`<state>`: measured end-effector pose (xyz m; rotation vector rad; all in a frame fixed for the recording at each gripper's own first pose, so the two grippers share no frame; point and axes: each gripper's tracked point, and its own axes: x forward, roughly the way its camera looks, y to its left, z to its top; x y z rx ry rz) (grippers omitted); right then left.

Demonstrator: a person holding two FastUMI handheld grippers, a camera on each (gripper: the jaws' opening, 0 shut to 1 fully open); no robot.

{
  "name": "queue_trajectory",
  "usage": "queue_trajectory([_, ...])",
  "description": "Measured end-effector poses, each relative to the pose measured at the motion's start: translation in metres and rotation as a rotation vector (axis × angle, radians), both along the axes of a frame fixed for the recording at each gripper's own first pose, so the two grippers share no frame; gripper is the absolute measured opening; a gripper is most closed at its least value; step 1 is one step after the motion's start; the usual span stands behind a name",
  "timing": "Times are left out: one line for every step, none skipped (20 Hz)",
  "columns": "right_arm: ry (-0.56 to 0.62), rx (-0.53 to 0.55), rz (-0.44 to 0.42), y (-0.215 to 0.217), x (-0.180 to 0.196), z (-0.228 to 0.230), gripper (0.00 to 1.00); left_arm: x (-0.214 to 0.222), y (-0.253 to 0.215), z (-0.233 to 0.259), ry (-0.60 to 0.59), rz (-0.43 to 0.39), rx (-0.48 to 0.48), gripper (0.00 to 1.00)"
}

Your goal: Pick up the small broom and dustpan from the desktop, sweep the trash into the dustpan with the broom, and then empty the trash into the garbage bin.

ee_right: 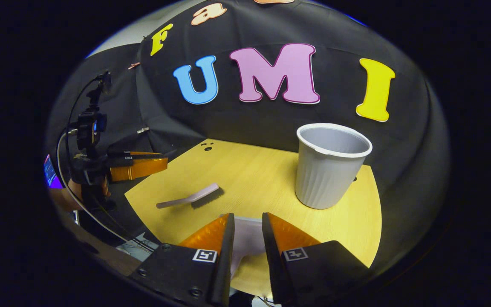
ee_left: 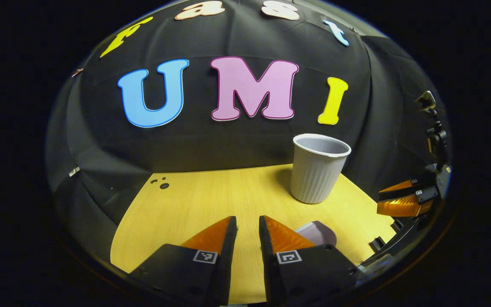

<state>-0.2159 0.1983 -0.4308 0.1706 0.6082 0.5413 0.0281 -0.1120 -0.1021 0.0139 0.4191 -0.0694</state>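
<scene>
right gripper view: sweeping not yet begun.
broom (ee_right: 194, 198) lying on counter (ee_right: 254, 170), dustpan (ee_right: 245, 238) between right gripper (ee_right: 247, 238) fingers, grip unclear; left gripper (ee_left: 247, 238) apart, empty; bin (ee_right: 330, 168) waiting.

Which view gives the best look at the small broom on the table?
The right gripper view: the small broom lies whole on the table, handle and bristles both visible, left of the garbage bin. In the left gripper view I cannot make out the broom with certainty.

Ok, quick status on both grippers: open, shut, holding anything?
Left gripper: open a little, holding nothing.
Right gripper: open a little, the dustpan between its fingers; grip cannot be told.
</scene>
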Motion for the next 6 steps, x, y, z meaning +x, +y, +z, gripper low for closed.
queue_trajectory([-0.007,-0.004,0.005,-0.0031,0.0011,-0.0014,0.41,-0.0005,-0.0015,-0.0009,0.001,0.008,0.001,0.38])
queue_trajectory([-0.009,-0.012,0.008,-0.0053,0.0016,-0.0017,0.41,-0.0021,-0.0045,-0.0025,0.008,0.013,-0.001,0.36])
queue_trajectory([-0.004,-0.011,0.011,-0.0062,0.0018,-0.0010,0.41,-0.0041,-0.0059,-0.0035,0.013,0.014,-0.001,0.38])
queue_trajectory([-0.006,-0.006,0.008,-0.0060,0.0001,0.0022,0.41,-0.0062,-0.0080,-0.0029,0.017,0.010,0.000,0.38])
queue_trajectory([-0.009,-0.003,0.010,-0.0057,-0.0001,0.0047,0.41,-0.0069,-0.0085,-0.0022,0.021,0.007,0.005,0.38])
queue_trajectory([-0.015,-0.009,0.011,-0.0065,0.0019,0.0050,0.41,-0.0073,-0.0089,-0.0037,0.025,0.002,0.009,0.35])
